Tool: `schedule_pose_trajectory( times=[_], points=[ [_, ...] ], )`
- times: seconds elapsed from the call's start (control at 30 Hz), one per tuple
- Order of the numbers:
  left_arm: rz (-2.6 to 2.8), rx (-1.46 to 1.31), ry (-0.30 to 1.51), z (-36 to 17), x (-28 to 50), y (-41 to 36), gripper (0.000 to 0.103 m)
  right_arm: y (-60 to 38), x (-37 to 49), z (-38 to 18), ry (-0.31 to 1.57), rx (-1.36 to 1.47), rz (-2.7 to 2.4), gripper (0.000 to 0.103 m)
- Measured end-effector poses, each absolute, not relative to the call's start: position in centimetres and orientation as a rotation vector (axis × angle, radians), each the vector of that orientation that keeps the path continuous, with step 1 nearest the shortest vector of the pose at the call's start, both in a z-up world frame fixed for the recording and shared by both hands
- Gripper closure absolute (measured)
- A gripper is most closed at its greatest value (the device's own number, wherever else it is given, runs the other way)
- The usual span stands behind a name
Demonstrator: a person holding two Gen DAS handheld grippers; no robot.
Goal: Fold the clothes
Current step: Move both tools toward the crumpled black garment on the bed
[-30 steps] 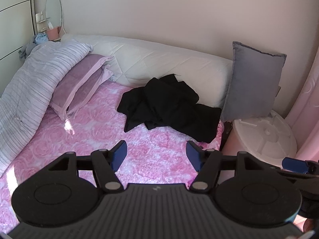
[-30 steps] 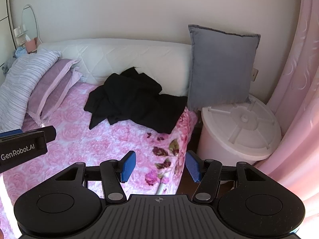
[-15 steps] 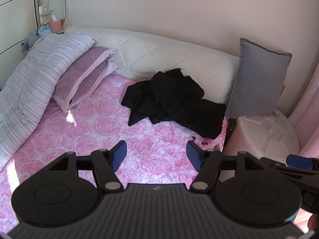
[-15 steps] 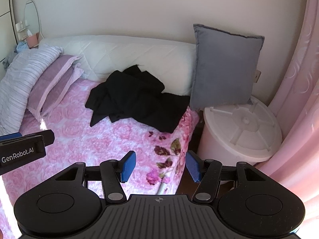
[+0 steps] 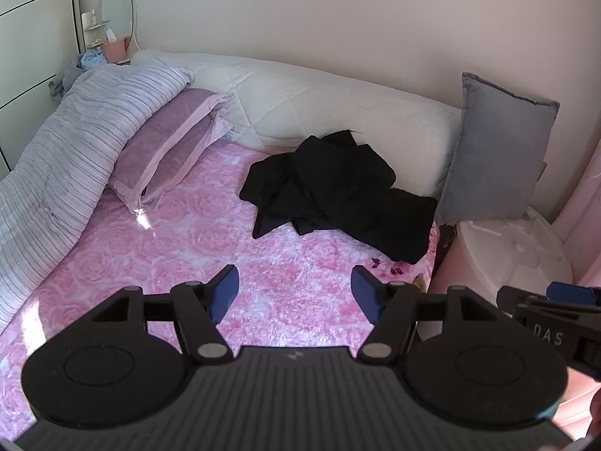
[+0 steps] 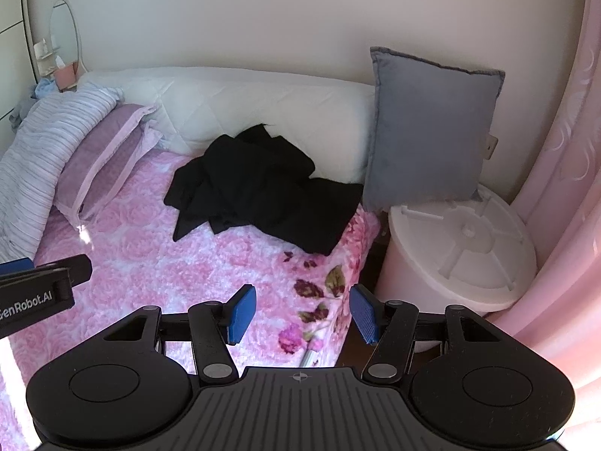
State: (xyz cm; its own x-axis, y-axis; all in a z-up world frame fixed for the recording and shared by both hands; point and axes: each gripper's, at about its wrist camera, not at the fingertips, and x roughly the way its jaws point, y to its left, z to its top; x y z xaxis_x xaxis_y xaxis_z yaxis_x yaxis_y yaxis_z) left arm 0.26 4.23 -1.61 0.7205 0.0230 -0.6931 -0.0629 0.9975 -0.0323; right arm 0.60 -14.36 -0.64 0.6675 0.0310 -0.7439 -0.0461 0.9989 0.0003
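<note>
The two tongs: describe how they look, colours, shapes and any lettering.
Both are alike. The left tongs and right tongs have black angular arms, silver pivot pins, blue ribbed pads, two round black discs and a ribbed dark grey body. White lettering on the left one's side reads "GenRobot.AI", partly cut off; the right one's shows "DAS". No cables show.

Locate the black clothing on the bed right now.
The black clothing lies crumpled on the pink bedspread, right of centre in the left wrist view, against the white bolster and beside the grey cushion.

Clothes (image 5: 338,191) on bed (image 5: 180,248), before bolster (image 5: 330,112)
</note>
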Motion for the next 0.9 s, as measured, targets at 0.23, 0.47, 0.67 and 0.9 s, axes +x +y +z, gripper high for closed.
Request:
schedule_pose_trajectory(
  times=[0.23, 0.47, 0.67, 0.9],
  points=[
    [0.062, -0.056, 0.780, -1.7, 0.9, 4.1, 0.040, -14.3, 1.2, -1.0, 0.833, -0.019, 0.066, 0.044],
    [0.054, -0.064, 0.814, -2.8, 2.5, 3.3, 0.040, -15.2, 2.6, -1.8, 0.844, -0.019, 0.064, 0.044],
    [0.067, -0.067, 0.838, -3.6, 4.8, 2.4, 0.040, -16.5, 4.9, -2.6, 0.868, -0.012, 0.056, 0.044],
    [0.074, -0.056, 0.861, -4.5, 8.2, 1.4, 0.040, -17.6, 8.2, -3.4, 0.890, 0.020, 0.077, 0.044]
  ],
)
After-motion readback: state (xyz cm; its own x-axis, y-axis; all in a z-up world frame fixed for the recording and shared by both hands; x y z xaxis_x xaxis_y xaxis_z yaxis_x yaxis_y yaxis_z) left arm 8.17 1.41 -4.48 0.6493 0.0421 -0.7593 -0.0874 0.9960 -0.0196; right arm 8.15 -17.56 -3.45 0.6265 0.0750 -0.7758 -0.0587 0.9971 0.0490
